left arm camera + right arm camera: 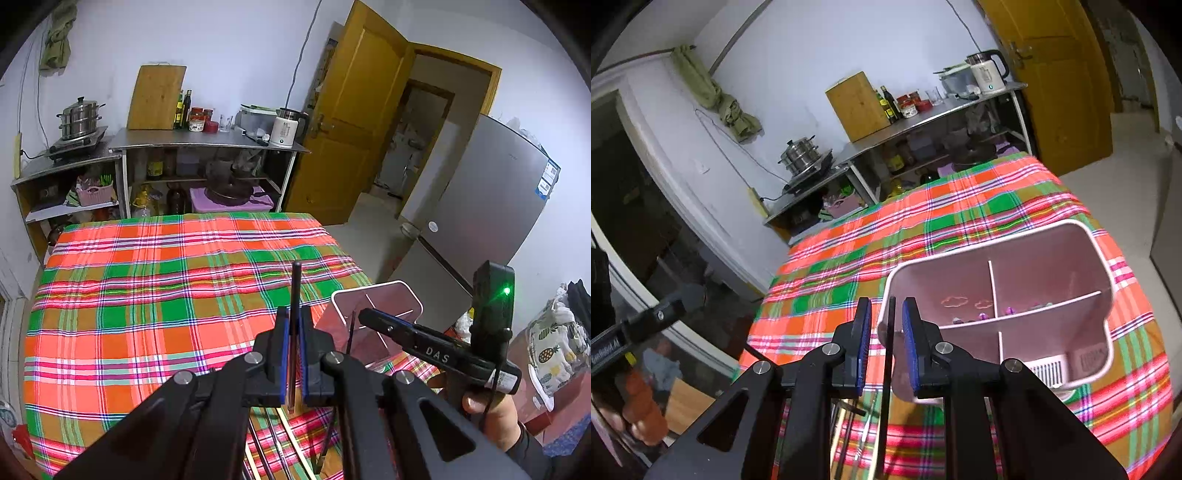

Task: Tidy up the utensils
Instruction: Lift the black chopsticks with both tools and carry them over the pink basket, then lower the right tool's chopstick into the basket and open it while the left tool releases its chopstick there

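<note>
Left wrist: jaws around chopstick (pixel 296 291)

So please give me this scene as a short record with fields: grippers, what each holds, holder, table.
left gripper: shut on a dark chopstick, pointing up
right gripper: a second chopstick stands between the jaws; grip unclear
holder: pink, split into compartments, on the table beside the right gripper
table: covered by a plaid cloth
more chopsticks: lying on the cloth near its close edge
</note>
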### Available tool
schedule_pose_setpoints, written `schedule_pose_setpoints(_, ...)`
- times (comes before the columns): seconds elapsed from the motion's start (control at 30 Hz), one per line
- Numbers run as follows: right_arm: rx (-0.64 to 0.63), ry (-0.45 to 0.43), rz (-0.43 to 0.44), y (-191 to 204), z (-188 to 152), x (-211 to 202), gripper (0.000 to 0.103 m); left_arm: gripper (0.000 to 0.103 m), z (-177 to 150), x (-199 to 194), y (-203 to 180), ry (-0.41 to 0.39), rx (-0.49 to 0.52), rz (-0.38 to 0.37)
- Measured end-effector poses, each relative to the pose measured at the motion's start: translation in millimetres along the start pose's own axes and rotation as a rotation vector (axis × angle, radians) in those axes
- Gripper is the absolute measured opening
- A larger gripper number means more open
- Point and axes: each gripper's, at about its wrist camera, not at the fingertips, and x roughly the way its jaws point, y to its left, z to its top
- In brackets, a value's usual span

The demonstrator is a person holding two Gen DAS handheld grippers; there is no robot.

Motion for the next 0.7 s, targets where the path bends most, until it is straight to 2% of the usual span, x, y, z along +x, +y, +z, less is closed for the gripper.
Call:
schedule_pose_setpoints(0.4, 0.081, 0.047, 0.052, -13, 1, 19, 0.017, 0.005, 0, 10, 6, 0.020, -0.012, -0.004)
schedule_pose_setpoints(0.53, 0.064, 0.055, 0.065, -10, 2, 20, 0.013, 0.005, -2, 13, 7, 0.027, -0.015, -0.006)
schedule_pose_setpoints(0.6, 0.050, 0.058, 0.067, -8, 2, 20, 0.005, 0.005, -2, 13, 6, 0.029, -0.013, -0.006)
schedule_pose_setpoints(0.7, 0.034, 0.053, 0.068, -6, 0, 17, 0.004, 0.005, -1, 13, 5, 0.028, -0.013, -0.004)
